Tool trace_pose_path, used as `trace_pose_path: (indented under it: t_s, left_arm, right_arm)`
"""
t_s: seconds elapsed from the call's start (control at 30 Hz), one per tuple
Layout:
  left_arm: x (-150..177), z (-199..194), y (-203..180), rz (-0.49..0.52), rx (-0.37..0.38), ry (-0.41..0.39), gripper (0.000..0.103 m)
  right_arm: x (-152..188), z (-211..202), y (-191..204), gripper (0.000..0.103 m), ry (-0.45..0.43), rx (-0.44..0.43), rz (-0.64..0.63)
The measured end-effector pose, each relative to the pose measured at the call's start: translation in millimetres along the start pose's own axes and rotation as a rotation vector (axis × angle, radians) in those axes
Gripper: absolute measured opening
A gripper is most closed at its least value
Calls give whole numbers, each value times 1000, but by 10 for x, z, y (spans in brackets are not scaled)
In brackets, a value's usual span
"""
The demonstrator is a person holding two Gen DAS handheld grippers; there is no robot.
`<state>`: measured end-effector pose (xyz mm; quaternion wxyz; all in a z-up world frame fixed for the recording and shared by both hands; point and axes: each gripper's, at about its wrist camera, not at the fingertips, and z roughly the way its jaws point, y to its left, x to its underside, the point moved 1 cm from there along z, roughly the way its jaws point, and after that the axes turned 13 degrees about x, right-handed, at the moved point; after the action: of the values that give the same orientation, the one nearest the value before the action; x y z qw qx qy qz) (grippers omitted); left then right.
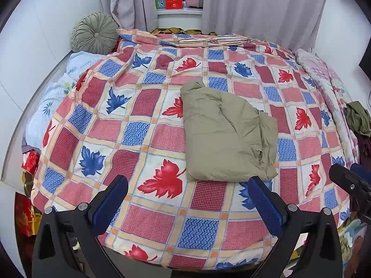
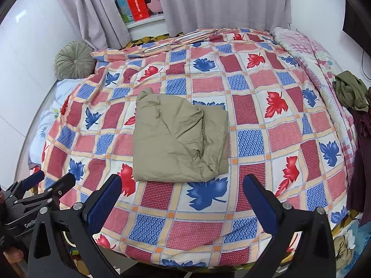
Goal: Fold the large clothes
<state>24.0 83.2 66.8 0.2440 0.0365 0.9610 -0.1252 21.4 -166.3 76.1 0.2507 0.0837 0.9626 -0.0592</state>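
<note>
Soft, light khaki garment [image 1: 226, 132] lies folded mid-bed [image 1: 148, 222], best pinched at its near-edge corners; left gripper [image 1: 187, 202] and right gripper [image 2: 183, 200] both gape empty.

1. The bed [image 1: 162, 220] fills most of both views, spread with a checked cover printed with red and blue leaves.
2. White walls [image 1: 34, 34] enclose it on the left.
3. Grey curtains [image 2: 220, 2] hang behind, parted on a white shelf [image 2: 148, 20] of boxes.
4. A round green cushion [image 1: 95, 33] rests at the far left corner.
5. Lighting is even and bright.
</note>
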Motion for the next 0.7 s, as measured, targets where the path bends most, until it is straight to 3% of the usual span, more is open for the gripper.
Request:
trace_pose_path:
  t_s: [0.7]
  left_arm:
    - [46,21,115,2,-5,-2,103]
  right_arm:
    - [21,-11,22,103,5,-1,1]
